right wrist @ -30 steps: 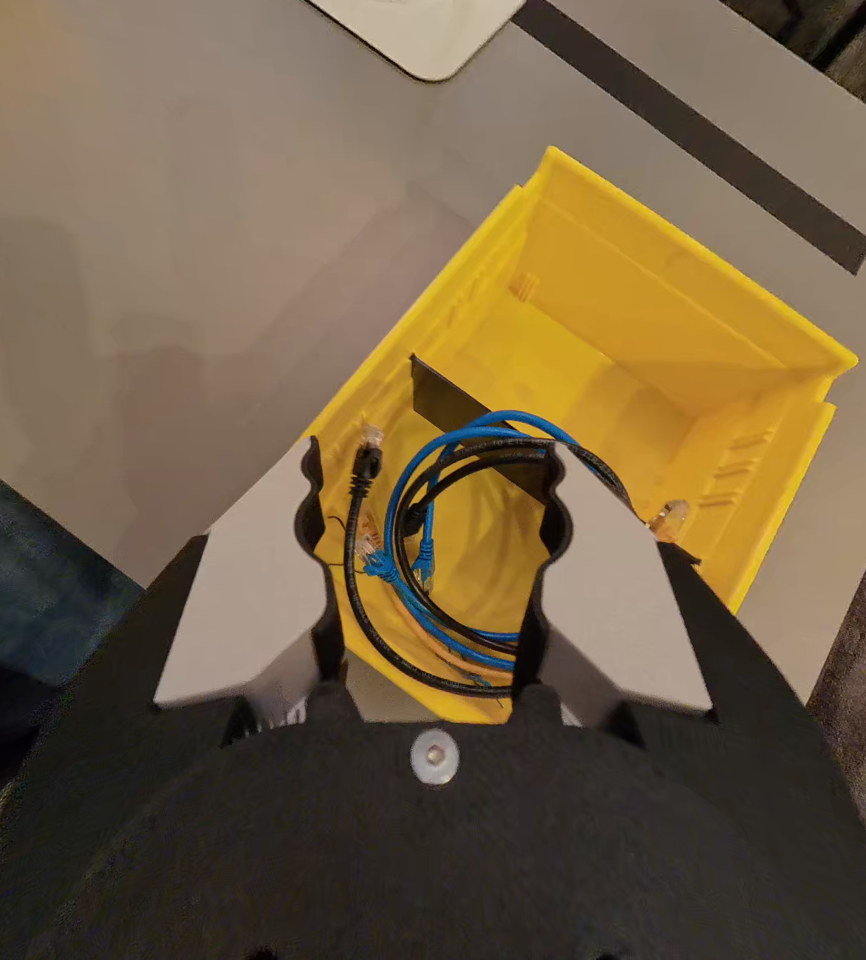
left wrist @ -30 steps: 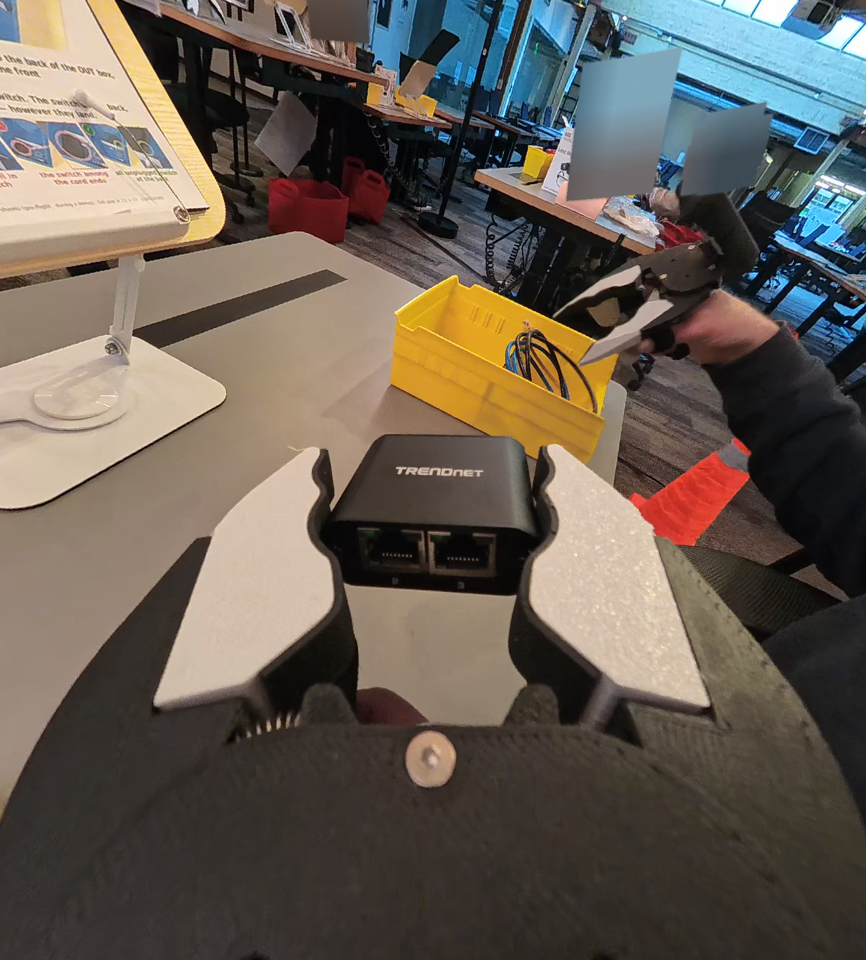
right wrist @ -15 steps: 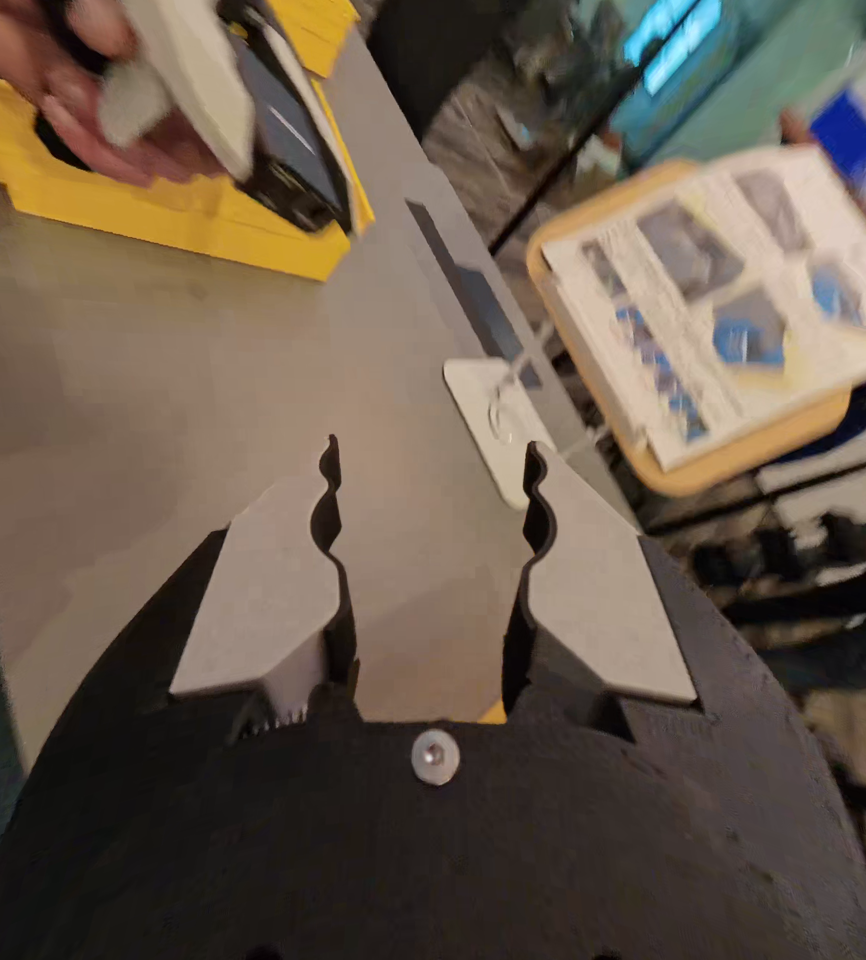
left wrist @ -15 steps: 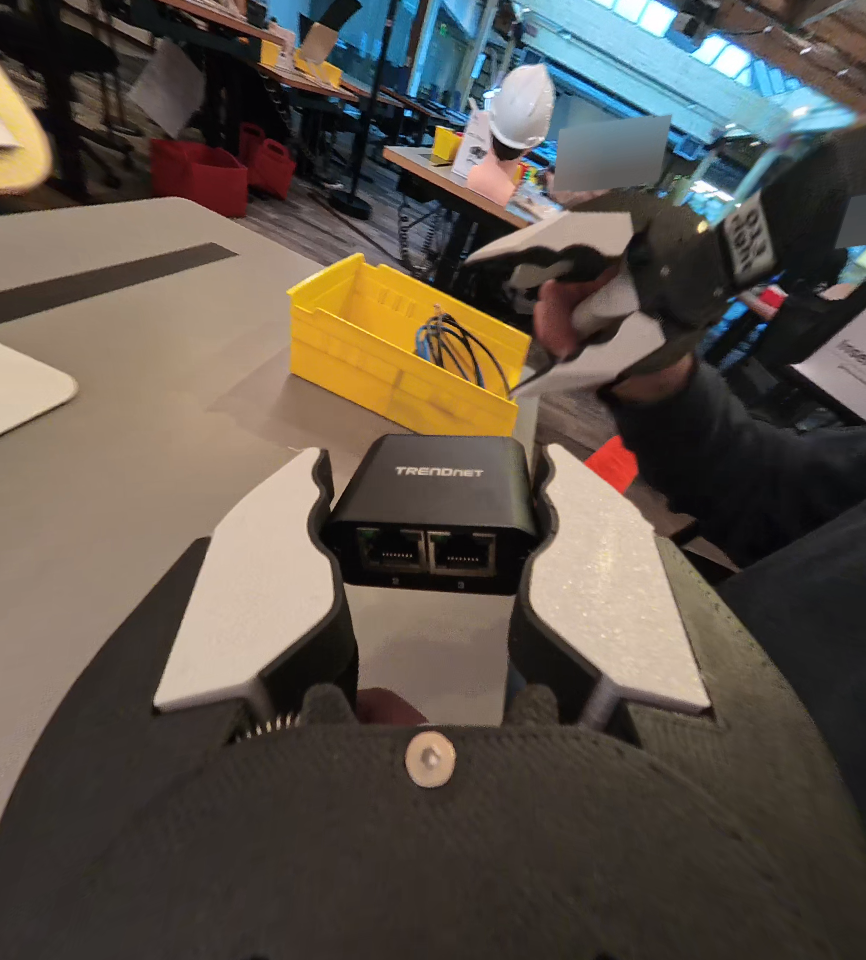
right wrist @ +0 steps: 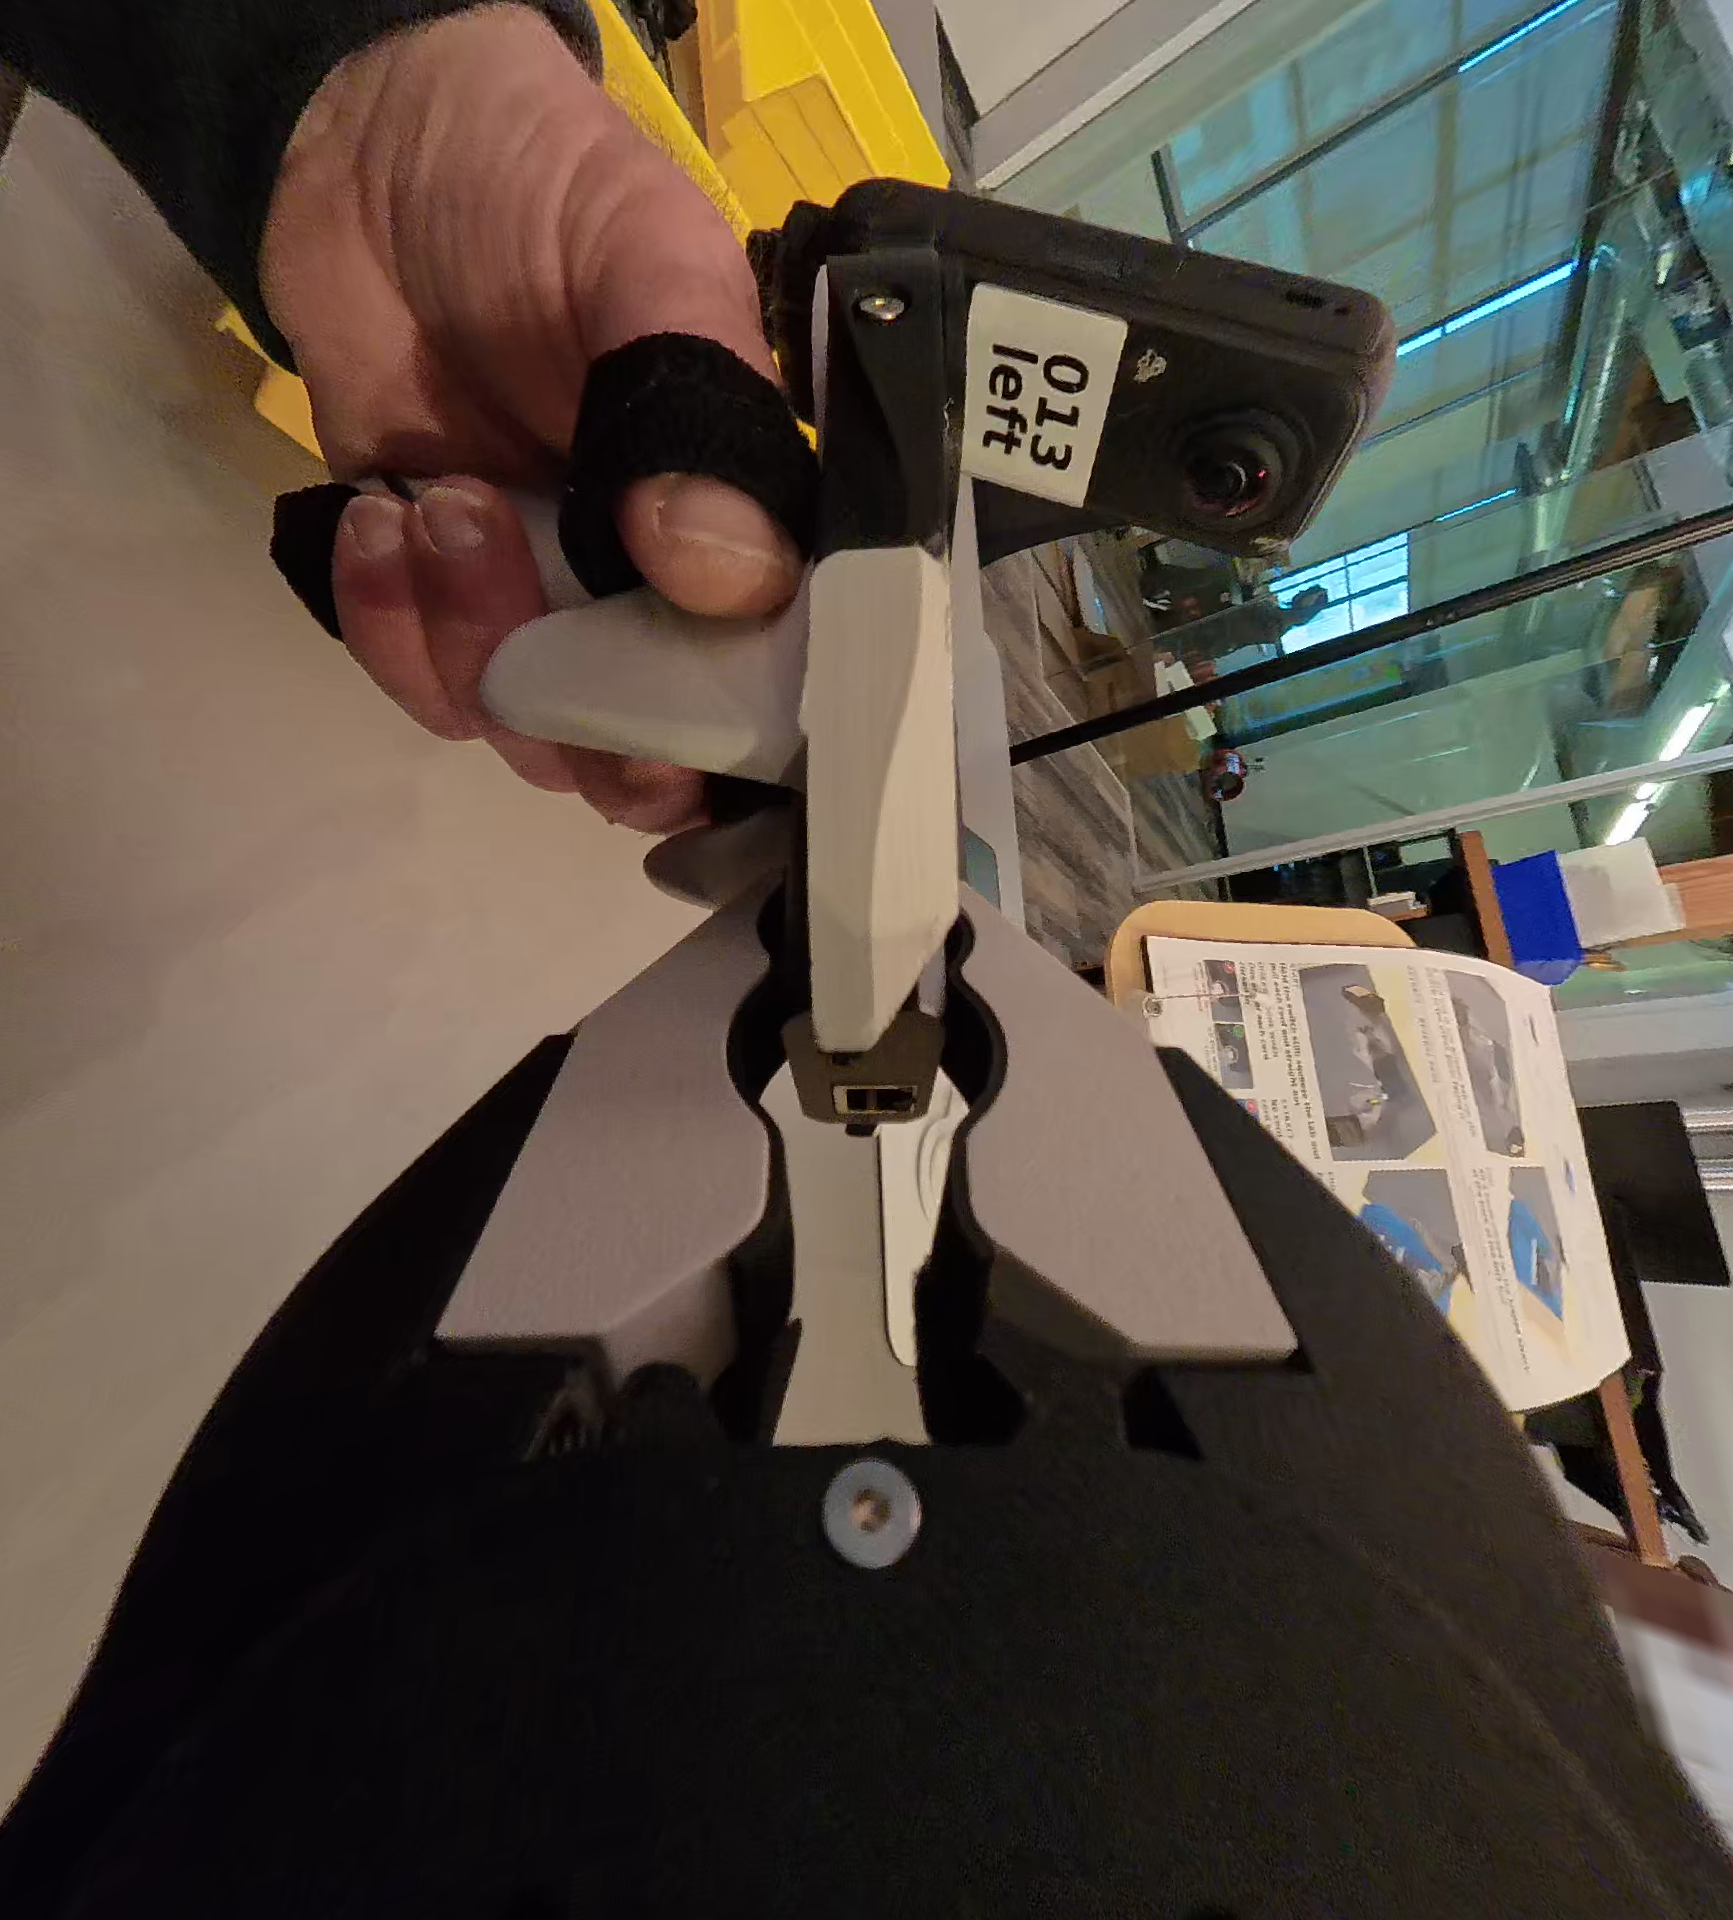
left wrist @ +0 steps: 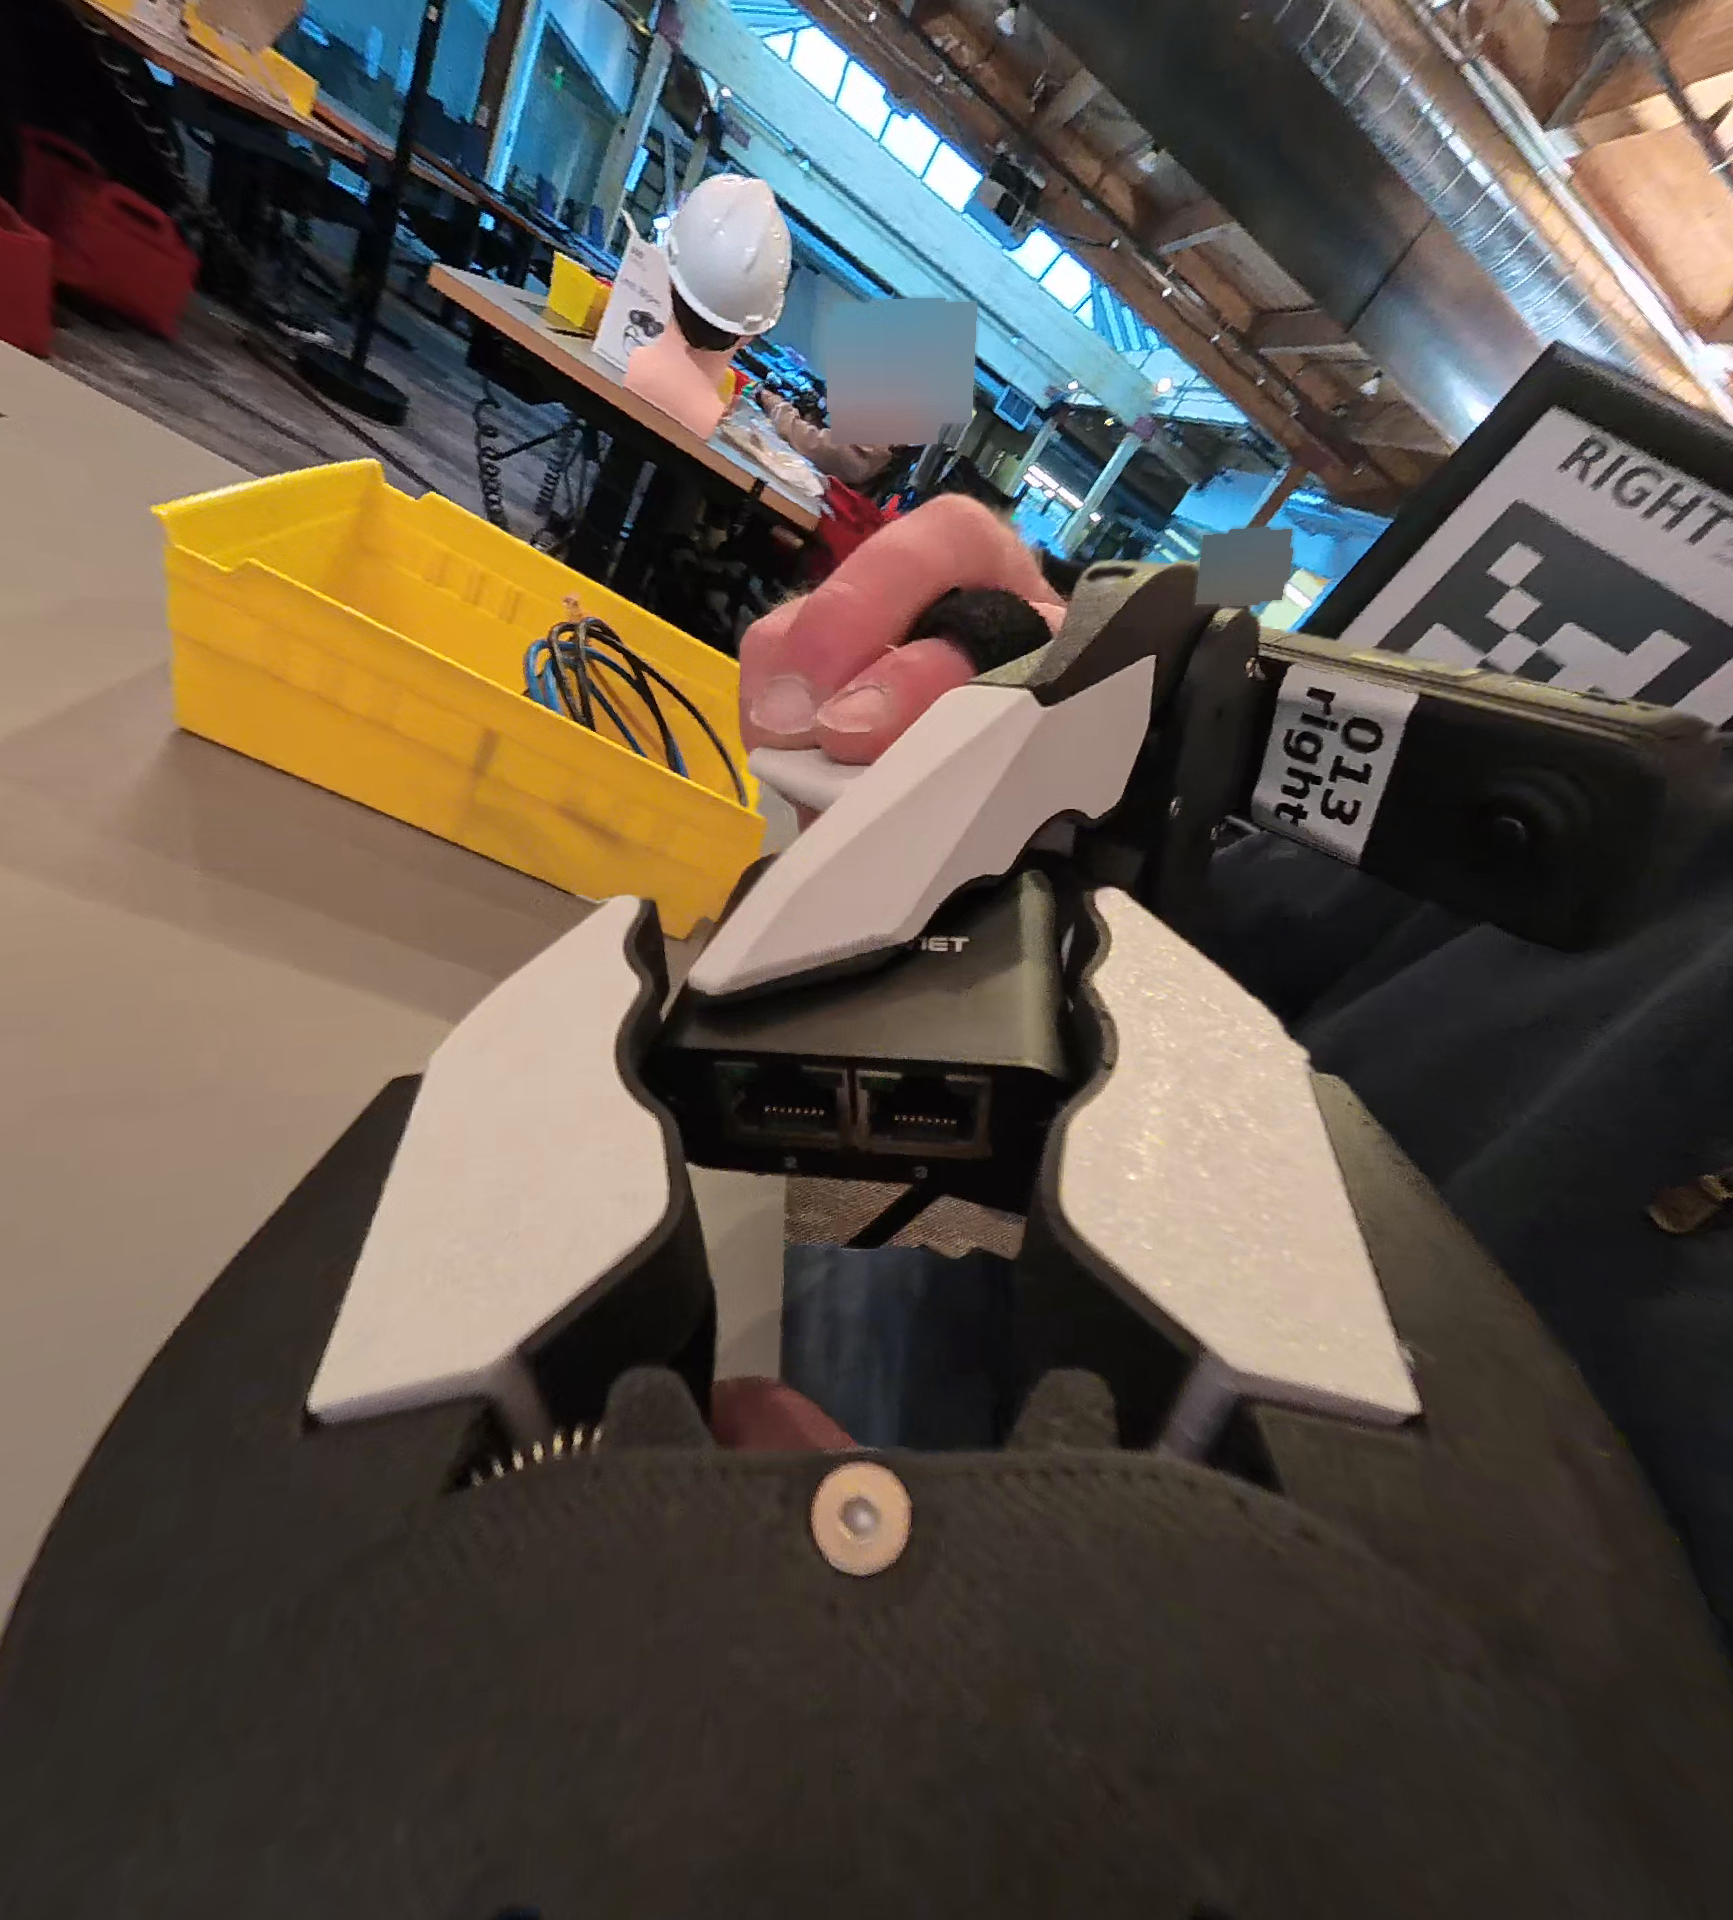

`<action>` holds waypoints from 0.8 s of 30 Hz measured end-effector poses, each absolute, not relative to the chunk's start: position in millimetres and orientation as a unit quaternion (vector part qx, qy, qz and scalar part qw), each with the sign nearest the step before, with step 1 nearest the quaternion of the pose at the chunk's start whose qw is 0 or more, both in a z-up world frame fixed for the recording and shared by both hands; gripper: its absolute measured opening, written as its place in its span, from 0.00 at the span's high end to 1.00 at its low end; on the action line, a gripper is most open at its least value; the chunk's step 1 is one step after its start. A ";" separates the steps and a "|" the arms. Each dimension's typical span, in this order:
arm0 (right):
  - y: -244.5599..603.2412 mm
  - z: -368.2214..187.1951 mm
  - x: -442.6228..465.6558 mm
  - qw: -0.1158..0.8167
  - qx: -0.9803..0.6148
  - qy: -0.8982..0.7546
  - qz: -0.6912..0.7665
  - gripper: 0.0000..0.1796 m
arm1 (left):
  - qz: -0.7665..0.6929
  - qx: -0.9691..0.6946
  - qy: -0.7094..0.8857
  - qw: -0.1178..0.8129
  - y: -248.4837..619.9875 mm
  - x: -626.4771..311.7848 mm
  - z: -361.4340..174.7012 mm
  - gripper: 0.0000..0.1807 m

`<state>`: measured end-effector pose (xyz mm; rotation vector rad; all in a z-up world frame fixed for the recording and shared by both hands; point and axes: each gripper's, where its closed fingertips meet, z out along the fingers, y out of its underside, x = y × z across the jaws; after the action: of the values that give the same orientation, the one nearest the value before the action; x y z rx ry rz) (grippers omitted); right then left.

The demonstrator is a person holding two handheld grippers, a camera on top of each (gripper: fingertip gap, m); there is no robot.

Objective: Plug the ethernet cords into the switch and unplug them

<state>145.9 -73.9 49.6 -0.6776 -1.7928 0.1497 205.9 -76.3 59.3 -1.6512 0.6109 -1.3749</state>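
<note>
left gripper [left wrist: 862,997]: clamped on small black plastic two-port switch [left wrist: 872,1070]
right gripper [right wrist: 862,997]: closed around same switch
cords: several, uncounted, in yellow plastic bin [left wrist: 322,665]

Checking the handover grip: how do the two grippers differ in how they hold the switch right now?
The left gripper clamps the black switch by its sides; the right gripper closes across its top and bottom. The left gripper faces the two empty ports; the right gripper comes in from the side, turned crosswise to it. Both are shut on the switch, with no cord plugged in.
</note>
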 end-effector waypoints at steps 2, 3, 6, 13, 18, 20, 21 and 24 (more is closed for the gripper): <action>-74.3 50.7 149.5 0.569 -0.292 -0.766 0.063 0.88 | -0.568 -0.656 0.245 0.432 -78.0 208.9 62.1 0.60; -75.0 52.5 151.0 0.568 -0.298 -0.764 0.072 0.88 | -0.577 -0.650 0.245 0.430 -79.6 209.8 64.9 0.60; -73.2 59.1 157.5 0.566 -0.312 -0.758 0.092 0.88 | -0.590 -0.638 0.235 0.434 -79.4 209.4 73.6 0.58; -32.6 86.7 199.5 0.570 -0.375 -0.726 0.088 0.88 | -0.542 -0.652 0.212 0.486 -64.6 182.8 89.4 0.50; 56.3 95.8 274.3 0.524 -0.493 -0.694 0.020 0.88 | -0.477 -0.659 0.213 0.542 -57.8 149.6 109.9 0.61; 92.6 93.1 308.6 0.496 -0.539 -0.681 0.002 0.88 | -0.466 -0.657 0.206 0.556 -56.3 137.2 118.8 0.62; 109.5 86.5 326.0 0.470 -0.564 -0.678 -0.004 0.88 | -0.461 -0.657 0.203 0.561 -55.3 132.0 121.7 0.62; 158.8 67.6 374.0 0.417 -0.623 -0.661 -0.038 0.88 | -0.448 -0.661 0.193 0.570 -51.7 120.6 126.0 0.62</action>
<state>374.0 158.8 67.6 -1.5629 -1.6605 -0.0959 120.6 -51.7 126.0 -1.5513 0.4531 -1.0510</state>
